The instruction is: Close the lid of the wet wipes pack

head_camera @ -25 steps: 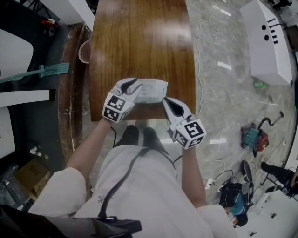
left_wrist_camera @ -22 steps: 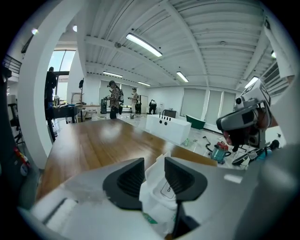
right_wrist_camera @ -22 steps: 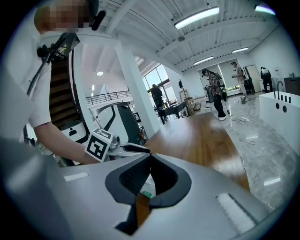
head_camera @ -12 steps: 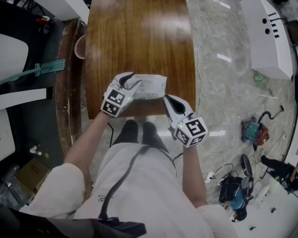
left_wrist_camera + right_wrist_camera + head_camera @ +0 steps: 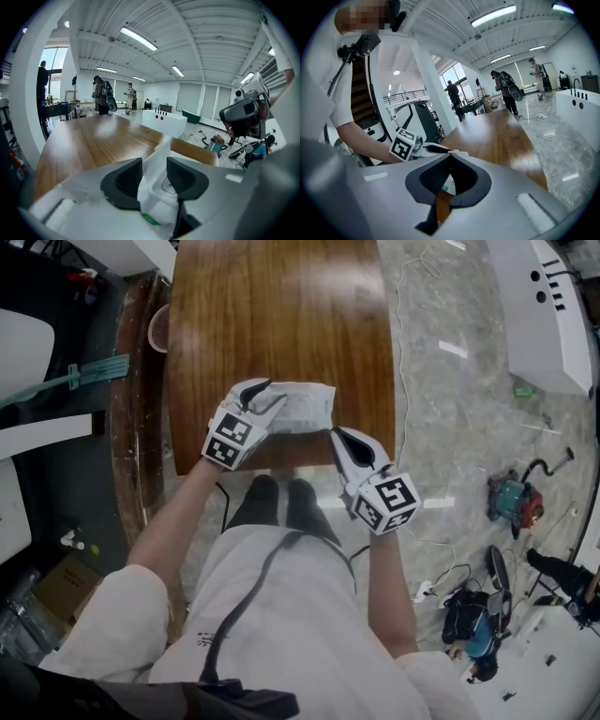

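Observation:
A white wet wipes pack lies on the brown wooden table, close to its near edge. My left gripper sits over the pack's left end and its jaws are opening. In the left gripper view the pack's raised white lid stands between the black pads, which do not squeeze it. My right gripper is shut, with its tips at the pack's right near corner. In the right gripper view its tips meet, and I cannot tell whether they pinch the pack's edge.
A pale mesh cup sits off the table's left edge. On the marble floor to the right are a long white box, cables and a red and teal machine. The table's near edge is right in front of the person's legs.
The left gripper's jaws have spread a little over the pack's left end. The right gripper and the pack keep their places on the table.

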The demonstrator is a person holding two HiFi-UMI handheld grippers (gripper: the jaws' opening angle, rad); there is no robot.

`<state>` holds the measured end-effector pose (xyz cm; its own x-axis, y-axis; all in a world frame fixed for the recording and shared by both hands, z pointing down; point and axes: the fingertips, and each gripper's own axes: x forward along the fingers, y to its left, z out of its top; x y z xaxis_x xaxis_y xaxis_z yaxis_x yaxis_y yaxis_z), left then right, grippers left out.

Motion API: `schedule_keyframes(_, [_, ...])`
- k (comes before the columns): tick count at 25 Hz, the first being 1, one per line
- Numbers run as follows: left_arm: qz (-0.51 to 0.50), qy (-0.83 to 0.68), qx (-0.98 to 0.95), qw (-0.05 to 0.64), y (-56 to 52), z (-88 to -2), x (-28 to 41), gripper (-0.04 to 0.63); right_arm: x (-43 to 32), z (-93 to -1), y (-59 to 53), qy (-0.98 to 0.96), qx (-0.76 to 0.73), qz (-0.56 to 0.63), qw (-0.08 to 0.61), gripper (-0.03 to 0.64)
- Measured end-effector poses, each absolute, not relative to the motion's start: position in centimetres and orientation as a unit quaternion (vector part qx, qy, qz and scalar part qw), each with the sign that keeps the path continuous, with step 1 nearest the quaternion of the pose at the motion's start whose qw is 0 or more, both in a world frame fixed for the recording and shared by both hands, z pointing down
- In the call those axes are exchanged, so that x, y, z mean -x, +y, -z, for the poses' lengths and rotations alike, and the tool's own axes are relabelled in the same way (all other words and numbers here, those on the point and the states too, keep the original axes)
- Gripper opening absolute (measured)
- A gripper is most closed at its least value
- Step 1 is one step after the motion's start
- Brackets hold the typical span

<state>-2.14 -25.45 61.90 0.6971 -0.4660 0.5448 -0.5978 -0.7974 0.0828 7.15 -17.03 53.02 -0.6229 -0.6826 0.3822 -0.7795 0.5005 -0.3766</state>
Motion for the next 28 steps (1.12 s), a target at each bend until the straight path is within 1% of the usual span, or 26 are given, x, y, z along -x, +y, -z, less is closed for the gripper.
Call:
schedule_keyframes(22, [-0.258,-0.284,-0.914,0.133,-22.8,-61.9,2.0,0.176,-5.2,-52.7,-17.5,-0.873,-0.406,-0.257,0.081,0.009])
schedule_keyframes(28, [-0.279,-0.272,-0.915,0.104,-22.2,-62.2,1.8,0.176,-4.9,-52.7,-17.8,-0.875,-0.402,-0.257,0.081,0.009])
